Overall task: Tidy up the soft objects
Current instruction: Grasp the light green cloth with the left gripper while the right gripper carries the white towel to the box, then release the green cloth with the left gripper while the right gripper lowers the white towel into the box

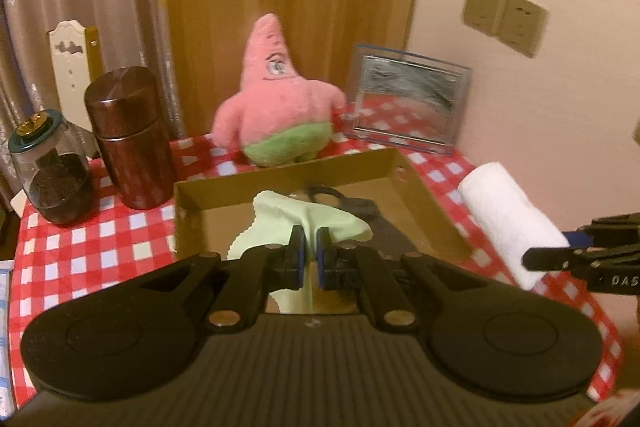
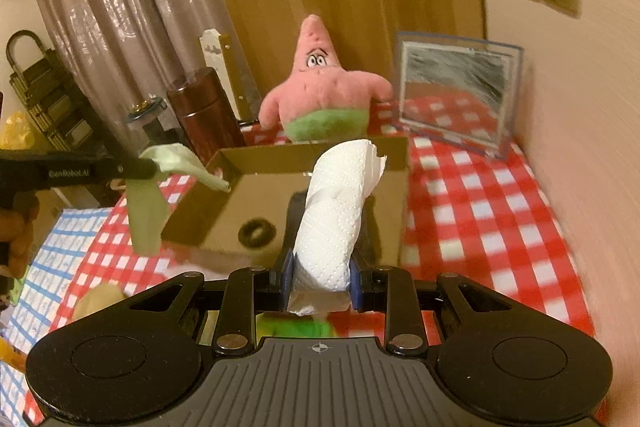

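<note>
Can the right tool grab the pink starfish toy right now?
Probably not yet. The right tool is shut on the white paper towel roll, so it has no free grip, and the cardboard box sits between it and the starfish toy.

Brown canister (image 1: 132, 139), glass jar (image 1: 50, 171), mirror (image 1: 408, 103)

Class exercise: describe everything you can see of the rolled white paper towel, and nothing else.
The rolled paper towel is white, soft-looking and embossed with small dots, wound into a thick tube with a torn, ragged far end. The right gripper is shut on its near end, blue-padded fingers pressing both sides. It points away from the camera, lifted in front of the open cardboard box.
</note>
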Demonstrator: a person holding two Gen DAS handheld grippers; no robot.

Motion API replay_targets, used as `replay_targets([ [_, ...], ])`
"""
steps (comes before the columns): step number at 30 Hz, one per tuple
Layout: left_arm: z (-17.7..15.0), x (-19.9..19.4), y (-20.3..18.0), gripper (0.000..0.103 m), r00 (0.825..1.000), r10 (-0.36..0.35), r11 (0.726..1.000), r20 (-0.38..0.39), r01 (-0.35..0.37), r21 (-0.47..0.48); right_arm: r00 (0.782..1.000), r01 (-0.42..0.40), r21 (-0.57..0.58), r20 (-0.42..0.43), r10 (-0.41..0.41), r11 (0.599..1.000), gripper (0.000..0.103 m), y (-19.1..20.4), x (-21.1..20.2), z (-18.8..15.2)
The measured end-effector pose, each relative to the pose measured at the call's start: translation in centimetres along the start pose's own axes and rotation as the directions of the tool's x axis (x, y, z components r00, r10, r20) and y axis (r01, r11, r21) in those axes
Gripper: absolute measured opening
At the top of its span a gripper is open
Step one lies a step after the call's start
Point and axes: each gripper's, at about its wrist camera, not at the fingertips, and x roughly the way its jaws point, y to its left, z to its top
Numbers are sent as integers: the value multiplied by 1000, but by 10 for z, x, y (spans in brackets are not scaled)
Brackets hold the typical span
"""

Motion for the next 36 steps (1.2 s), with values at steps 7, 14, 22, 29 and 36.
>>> replay_targets([
  [7, 2, 40, 31, 5, 998, 48, 999, -30, -49, -16, 1000, 8, -35, -19, -9, 999, 28, 5, 51, 27],
  [14, -2, 69, 50, 31, 995, 84, 995, -45, -86, -51, 999, 17, -49, -41, -19, 999, 28, 7, 88, 35],
  [22, -11, 64, 59, 45, 996, 62, 992, -59, -68, -102, 998, 18, -36, -64, -21, 999, 28, 7, 104, 34],
  [29, -12, 54, 57, 50, 997, 62, 994, -56, -67, -90, 997, 21, -24, -72, -23, 999, 28, 6, 111, 35],
  [36, -13, 46, 55, 52, 997, 66, 994, -41, -69, -79, 999, 33, -7, -38, -33, 999, 55, 5, 112, 36],
])
